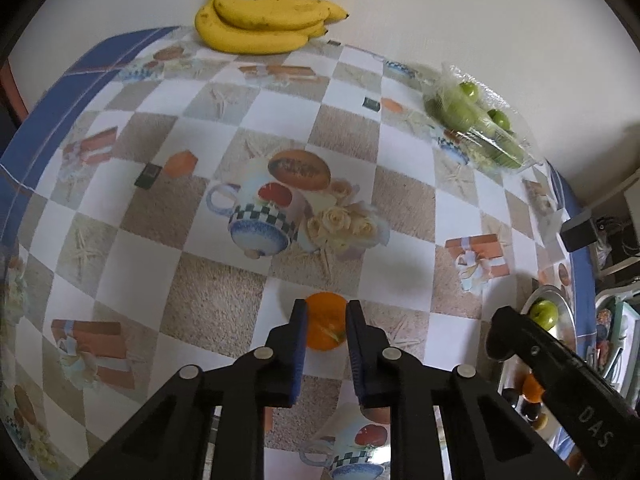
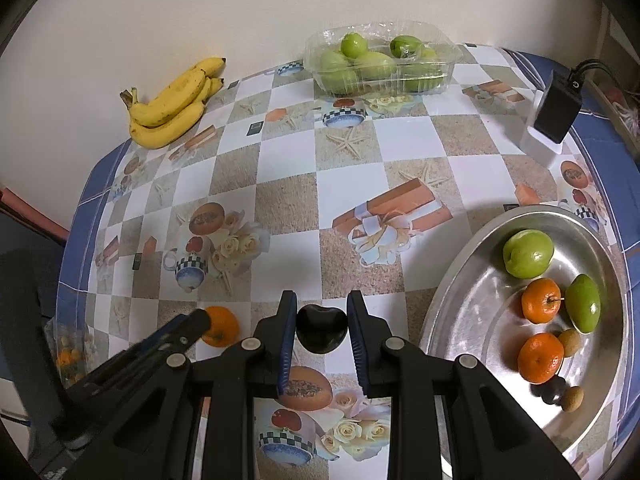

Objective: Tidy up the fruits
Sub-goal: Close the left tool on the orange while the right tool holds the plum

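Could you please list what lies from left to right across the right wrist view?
Bananas → orange held by the left claw → dark plum in the right claw → clear tub of green fruit → metal tray → black adapter.

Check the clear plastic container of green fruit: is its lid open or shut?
Open. In the right wrist view the clear container has its lid tipped back behind the green fruit, which pokes above the rim uncovered.
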`<action>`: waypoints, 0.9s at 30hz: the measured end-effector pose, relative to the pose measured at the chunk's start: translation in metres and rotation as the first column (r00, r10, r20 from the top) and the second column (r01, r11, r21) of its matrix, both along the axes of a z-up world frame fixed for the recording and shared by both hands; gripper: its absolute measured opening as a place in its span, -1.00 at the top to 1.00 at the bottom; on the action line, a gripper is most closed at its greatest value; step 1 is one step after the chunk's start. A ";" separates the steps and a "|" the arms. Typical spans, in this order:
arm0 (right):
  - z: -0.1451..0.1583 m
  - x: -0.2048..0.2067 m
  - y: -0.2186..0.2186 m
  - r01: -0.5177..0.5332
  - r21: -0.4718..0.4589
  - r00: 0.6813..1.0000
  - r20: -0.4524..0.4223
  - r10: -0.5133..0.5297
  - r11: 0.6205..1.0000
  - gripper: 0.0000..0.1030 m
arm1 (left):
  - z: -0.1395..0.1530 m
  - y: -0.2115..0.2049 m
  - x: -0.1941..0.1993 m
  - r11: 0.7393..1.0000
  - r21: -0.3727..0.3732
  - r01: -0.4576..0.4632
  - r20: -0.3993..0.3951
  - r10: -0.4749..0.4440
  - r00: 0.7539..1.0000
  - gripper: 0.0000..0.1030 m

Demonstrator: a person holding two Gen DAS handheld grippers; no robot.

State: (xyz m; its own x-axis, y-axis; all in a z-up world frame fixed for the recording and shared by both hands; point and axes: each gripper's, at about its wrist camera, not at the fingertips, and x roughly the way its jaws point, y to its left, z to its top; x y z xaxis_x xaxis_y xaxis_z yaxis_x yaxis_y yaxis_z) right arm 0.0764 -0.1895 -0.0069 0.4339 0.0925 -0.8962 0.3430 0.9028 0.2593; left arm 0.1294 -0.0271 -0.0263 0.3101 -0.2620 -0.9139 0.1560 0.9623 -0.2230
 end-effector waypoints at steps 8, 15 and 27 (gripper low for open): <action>-0.004 -0.004 -0.006 0.010 0.007 1.000 -0.009 -0.010 1.000 0.48 | -0.006 0.007 0.008 0.999 -0.006 -0.037 0.000 0.037 0.999 0.46; -0.008 -0.003 -0.009 0.017 0.012 1.000 -0.019 -0.017 1.000 0.48 | -0.009 0.012 0.015 0.997 -0.045 -0.062 0.008 0.063 0.998 -0.01; -0.010 -0.003 -0.008 0.013 0.014 1.000 -0.025 -0.013 1.000 0.48 | -0.026 -0.006 0.015 1.000 -0.009 -0.021 -0.002 0.021 1.000 0.00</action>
State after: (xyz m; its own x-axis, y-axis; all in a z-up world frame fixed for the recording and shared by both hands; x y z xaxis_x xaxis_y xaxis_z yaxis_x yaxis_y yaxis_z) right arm 0.0731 -0.1977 -0.0172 0.4128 0.0995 -0.9054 0.3611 0.8947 0.2630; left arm 0.1444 -0.0330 -0.0524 0.3135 -0.2638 -0.9122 0.1354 0.9632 -0.2320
